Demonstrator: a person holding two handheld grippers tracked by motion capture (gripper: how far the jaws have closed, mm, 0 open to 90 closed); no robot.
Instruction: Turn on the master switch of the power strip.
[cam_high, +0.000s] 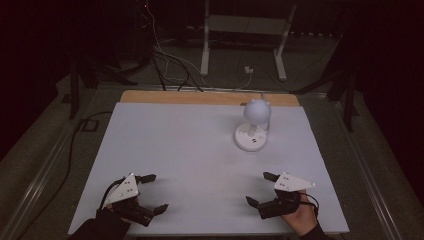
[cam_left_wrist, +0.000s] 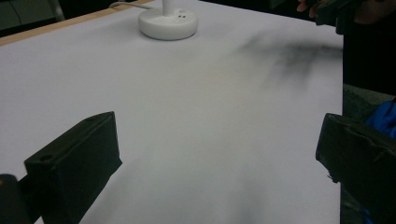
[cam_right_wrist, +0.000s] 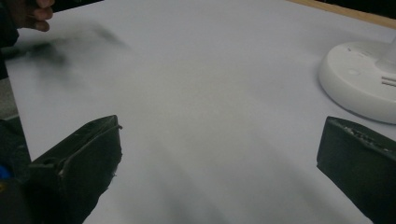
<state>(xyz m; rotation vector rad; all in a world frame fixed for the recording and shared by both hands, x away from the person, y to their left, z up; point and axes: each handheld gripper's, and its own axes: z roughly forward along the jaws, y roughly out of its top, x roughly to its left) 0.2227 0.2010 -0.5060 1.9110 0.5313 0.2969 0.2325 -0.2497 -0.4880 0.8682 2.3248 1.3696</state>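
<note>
Small white desk lamp (cam_high: 252, 127), round globe head on short stem over flat disc base with buttons on top. Upright on white table sheet, far right of centre, near back edge.

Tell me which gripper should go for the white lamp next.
The right gripper. The lamp stands on the right half of the table, almost straight ahead of it, and its base looms close in the right gripper view. The left gripper would have to cross the table. Both are open and empty.
</note>
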